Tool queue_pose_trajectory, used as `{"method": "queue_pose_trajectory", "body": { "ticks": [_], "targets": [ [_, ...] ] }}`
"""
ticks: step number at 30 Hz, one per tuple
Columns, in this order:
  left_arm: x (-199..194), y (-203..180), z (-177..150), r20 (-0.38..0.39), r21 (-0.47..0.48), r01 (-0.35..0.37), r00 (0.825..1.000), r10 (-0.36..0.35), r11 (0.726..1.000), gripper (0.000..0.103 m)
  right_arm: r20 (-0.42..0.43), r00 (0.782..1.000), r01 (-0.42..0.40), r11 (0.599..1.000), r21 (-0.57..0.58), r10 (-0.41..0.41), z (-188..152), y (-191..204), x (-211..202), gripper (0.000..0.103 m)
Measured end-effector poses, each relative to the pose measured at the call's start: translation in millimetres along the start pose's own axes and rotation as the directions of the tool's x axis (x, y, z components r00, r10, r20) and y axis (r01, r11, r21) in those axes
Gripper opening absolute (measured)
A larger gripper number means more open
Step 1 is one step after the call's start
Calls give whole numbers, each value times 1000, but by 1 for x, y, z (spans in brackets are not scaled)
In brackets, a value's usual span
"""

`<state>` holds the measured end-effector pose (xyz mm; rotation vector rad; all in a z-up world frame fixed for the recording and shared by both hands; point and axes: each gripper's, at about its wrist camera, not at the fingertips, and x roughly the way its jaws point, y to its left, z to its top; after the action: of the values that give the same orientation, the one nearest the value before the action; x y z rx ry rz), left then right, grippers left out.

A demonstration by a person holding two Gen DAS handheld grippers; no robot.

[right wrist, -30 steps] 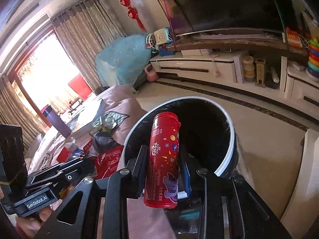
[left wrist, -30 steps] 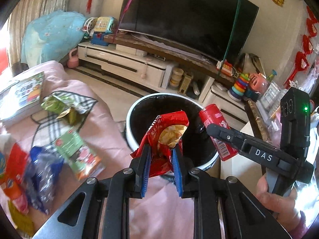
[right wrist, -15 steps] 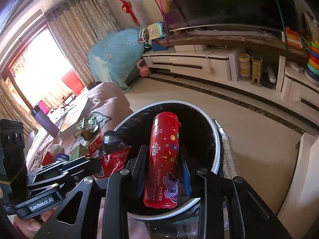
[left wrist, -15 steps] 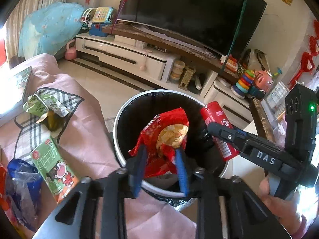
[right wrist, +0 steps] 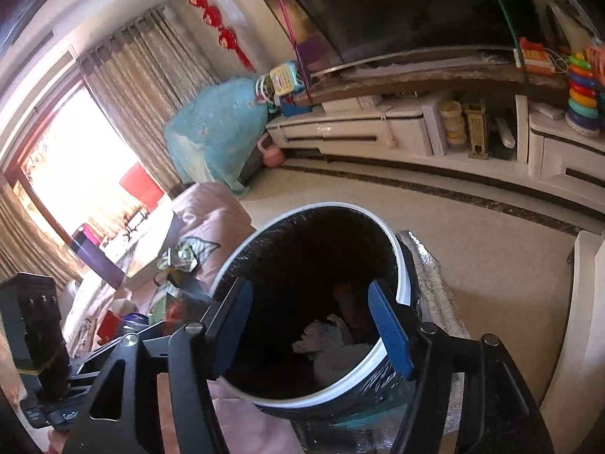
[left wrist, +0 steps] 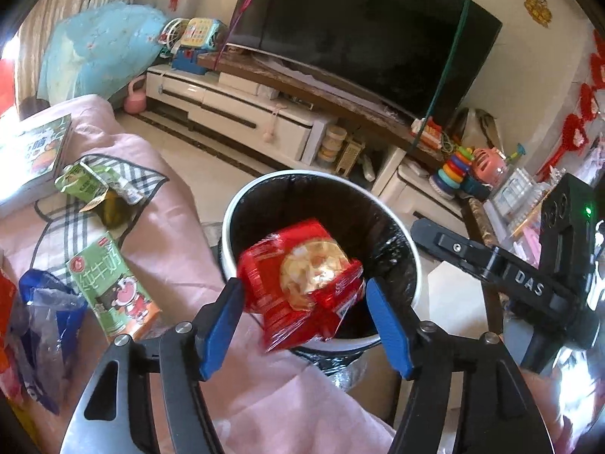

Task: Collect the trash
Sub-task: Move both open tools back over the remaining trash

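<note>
A white-rimmed trash bin lined with a black bag stands beside the pink-covered table; it also shows in the right wrist view. My left gripper is open, and a red snack bag hangs loose between its blue pads over the bin's near rim. My right gripper is open and empty above the bin mouth. It reaches in from the right in the left wrist view. White crumpled trash lies inside the bin. The red can is out of sight.
On the pink cloth lie a green milk carton, a crushed green carton, blue plastic wrap and a book. A TV stand with toys lines the far wall.
Both grippers have opened over the bin. The red can has left my right gripper and is gone from view. The red snack bag has come free between my left pads.
</note>
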<state>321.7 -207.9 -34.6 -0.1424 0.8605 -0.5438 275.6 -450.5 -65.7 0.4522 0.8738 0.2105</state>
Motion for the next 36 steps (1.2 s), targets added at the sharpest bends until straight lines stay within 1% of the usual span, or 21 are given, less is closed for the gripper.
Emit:
{"method": "queue_pose_trajectory", "body": {
  "ticks": [4, 5, 6, 10, 11, 13, 14, 16, 18, 22, 26, 32, 36],
  "targets": [
    [-2, -6, 4, 7, 20, 19, 1000, -19, 1000, 66, 45, 999, 11, 1000, 14, -12, -2, 1, -16, 67],
    [-4, -7, 4, 11, 27, 21, 1000, -22, 999, 68, 54, 998, 16, 1000, 18, -17, -2, 0, -20, 67],
    [-7, -9, 3, 18, 35, 20, 1000, -21, 999, 70, 62, 998, 18, 1000, 24, -19, -1, -1, -23, 67],
    [-19, -5, -2, 31, 32, 11, 999, -12, 999, 72, 74, 997, 20, 999, 45, -24, -4, -3, -33, 68],
    [-23, -3, -5, 34, 27, 8, 999, -9, 1000, 72, 74, 997, 19, 999, 47, -22, -5, -2, -34, 69],
    [-35, 2, -14, 43, 20, -2, 999, 1, 1000, 72, 71, 997, 11, 999, 45, -14, -10, 2, -37, 75],
    [-42, 6, -21, 50, 17, -15, 999, 14, 1000, 72, 68, 998, 5, 999, 40, -8, -15, 5, -37, 77],
    [-56, 13, -34, 57, 7, -34, 998, 34, 999, 72, 62, 998, -4, 999, 36, 2, -23, 11, -37, 85],
    [-71, 23, -52, 61, -13, -53, 997, 54, 998, 72, 49, 999, -21, 999, 29, 19, -32, 19, -35, 89],
    [-103, 40, -83, 67, -47, -103, 992, 106, 994, 72, 14, 999, -41, 999, -6, 41, -56, 44, -30, 90],
    [-138, 58, -110, 76, -93, -147, 985, 154, 985, 72, -25, 997, -68, 995, -73, 66, -81, 78, -20, 90],
    [-186, 79, -138, 101, -159, -218, 967, 236, 963, 72, -101, 988, -134, 975, -176, 117, -106, 126, 2, 90],
    [-209, 87, -152, 111, -194, -268, 950, 293, 944, 72, -127, 984, -150, 959, -242, 121, -115, 149, 11, 90]
  ]
}}
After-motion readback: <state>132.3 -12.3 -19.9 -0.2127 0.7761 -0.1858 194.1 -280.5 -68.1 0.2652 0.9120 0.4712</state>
